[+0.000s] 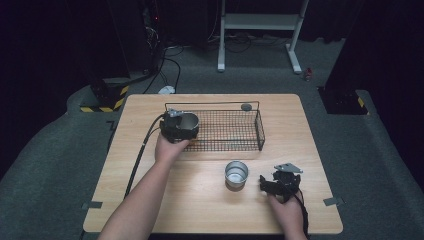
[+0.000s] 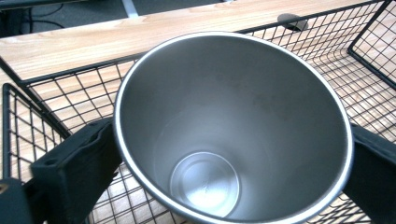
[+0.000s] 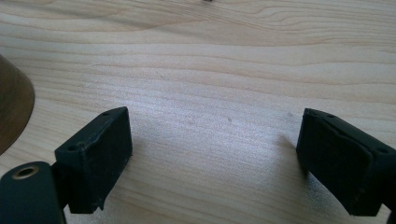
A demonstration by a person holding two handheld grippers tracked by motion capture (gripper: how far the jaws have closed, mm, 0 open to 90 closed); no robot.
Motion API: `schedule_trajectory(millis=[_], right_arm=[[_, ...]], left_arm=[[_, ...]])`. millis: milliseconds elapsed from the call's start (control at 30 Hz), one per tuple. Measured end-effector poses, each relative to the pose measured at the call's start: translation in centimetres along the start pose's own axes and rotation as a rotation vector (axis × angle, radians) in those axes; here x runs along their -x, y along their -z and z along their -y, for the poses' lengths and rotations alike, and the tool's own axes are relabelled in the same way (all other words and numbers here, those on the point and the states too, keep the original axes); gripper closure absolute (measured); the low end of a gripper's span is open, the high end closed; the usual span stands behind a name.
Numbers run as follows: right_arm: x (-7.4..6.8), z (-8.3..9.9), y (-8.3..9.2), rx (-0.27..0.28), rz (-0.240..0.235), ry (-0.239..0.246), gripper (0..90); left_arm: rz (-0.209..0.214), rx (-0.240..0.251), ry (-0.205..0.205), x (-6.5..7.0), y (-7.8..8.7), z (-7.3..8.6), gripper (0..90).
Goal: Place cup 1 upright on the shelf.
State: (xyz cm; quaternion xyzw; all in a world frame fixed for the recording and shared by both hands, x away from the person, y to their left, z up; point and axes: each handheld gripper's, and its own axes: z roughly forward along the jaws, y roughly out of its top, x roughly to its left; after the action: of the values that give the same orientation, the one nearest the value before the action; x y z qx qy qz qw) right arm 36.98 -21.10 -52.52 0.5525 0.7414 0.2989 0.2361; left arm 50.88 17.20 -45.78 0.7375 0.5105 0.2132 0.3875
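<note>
Here the steel cup (image 2: 233, 126), a smooth brushed tapering cone (mouth upward), stands in the black wire basket (image 1: 260, 131) at its left end, between the left gripper (image 1: 181, 127)'s wide-spread jaws, apparently released.

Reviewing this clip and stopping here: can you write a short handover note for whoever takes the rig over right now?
Left gripper: at the basket's left end, jaws spread either side of a steel cup standing upright in the basket. Whether the pads press it I cannot tell.
Right gripper: open, nothing between the jaws, low over the table, just right of the second cup.
Done: one cup is in the basket.
Left: draw the left gripper clear; the second cup stands upright on the table in front of the basket, probably next to go in.
</note>
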Motion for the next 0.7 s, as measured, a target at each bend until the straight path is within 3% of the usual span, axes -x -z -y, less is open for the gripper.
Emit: schedule_trajectory(millis=[133,233,700], right_arm=[[0.0,0.0,0.0,0.000,0.000,0.000,10.4],[0.0,0.0,0.0,0.000,0.000,0.000,10.4],[0.0,0.0,0.0,0.000,0.000,0.000,10.3]], left_arm=[[-0.026,0.004,-0.004,-0.1,0.5,-0.2,0.5],[-0.008,0.010,0.005,-0.1,0.7,-0.2,0.5],[-0.038,0.067,0.013,0.0,2.2,-0.8,0.1]])
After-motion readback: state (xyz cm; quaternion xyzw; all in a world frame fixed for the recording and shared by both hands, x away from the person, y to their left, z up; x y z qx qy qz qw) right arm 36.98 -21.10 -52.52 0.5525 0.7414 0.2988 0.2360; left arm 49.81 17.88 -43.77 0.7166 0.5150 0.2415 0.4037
